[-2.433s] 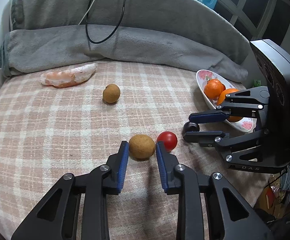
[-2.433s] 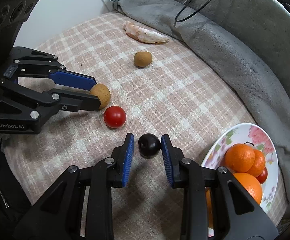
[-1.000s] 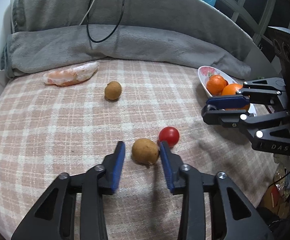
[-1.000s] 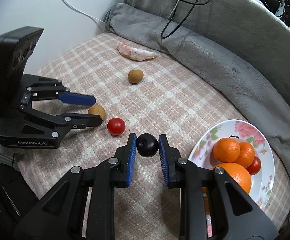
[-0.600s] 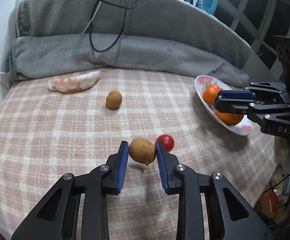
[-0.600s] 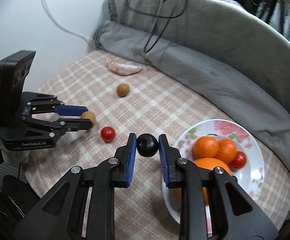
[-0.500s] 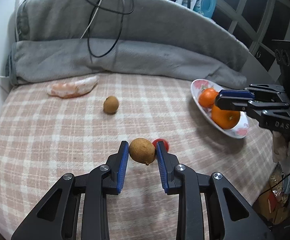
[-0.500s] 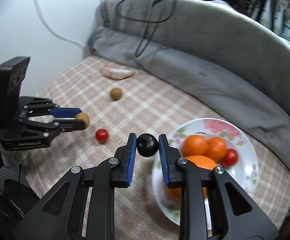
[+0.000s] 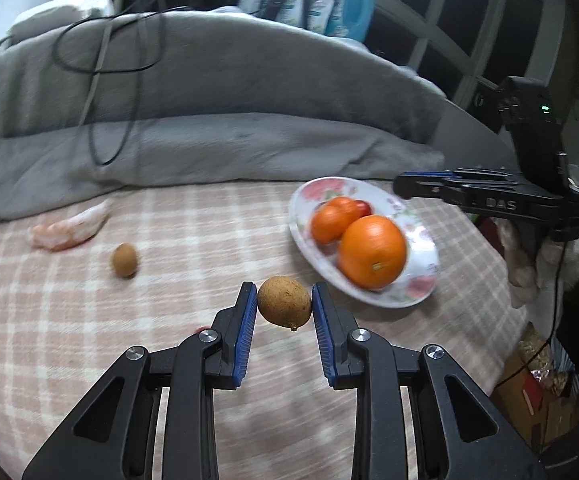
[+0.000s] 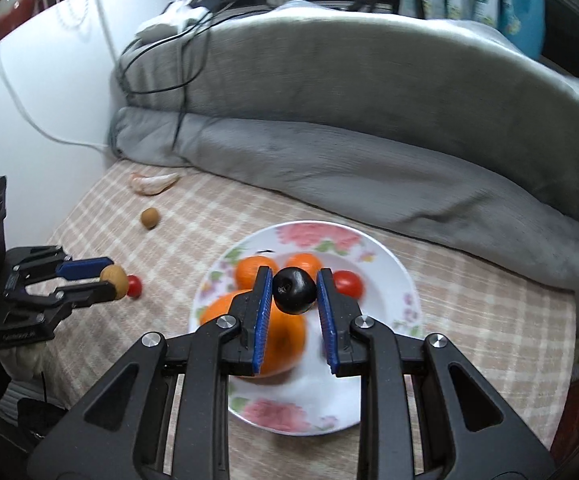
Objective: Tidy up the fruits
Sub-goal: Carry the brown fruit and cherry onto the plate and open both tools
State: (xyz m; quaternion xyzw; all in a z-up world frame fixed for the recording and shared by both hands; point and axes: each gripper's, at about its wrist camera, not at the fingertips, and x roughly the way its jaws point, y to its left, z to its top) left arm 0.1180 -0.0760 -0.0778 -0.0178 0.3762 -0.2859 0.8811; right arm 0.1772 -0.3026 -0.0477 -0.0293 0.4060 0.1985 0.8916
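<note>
holding both fruits lifted now: my left gripper (image 9: 284,307) clamps the brown fruit (image 9: 284,305), my right gripper (image 10: 294,290) carried the dark fruit (image 10: 294,290) over the plate (image 10: 385,264), ready to drop.

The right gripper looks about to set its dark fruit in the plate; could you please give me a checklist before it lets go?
1. Right gripper shut on the dark round fruit: ok.
2. Fruit over the floral plate: ok.
3. Bare spot on the plate for it: ok, on the near side; the oranges and a red tomato fill the middle.
4. Fruit low enough to release: cannot tell.
5. Left gripper, shut on the brown fruit, clear of the plate: ok.
</note>
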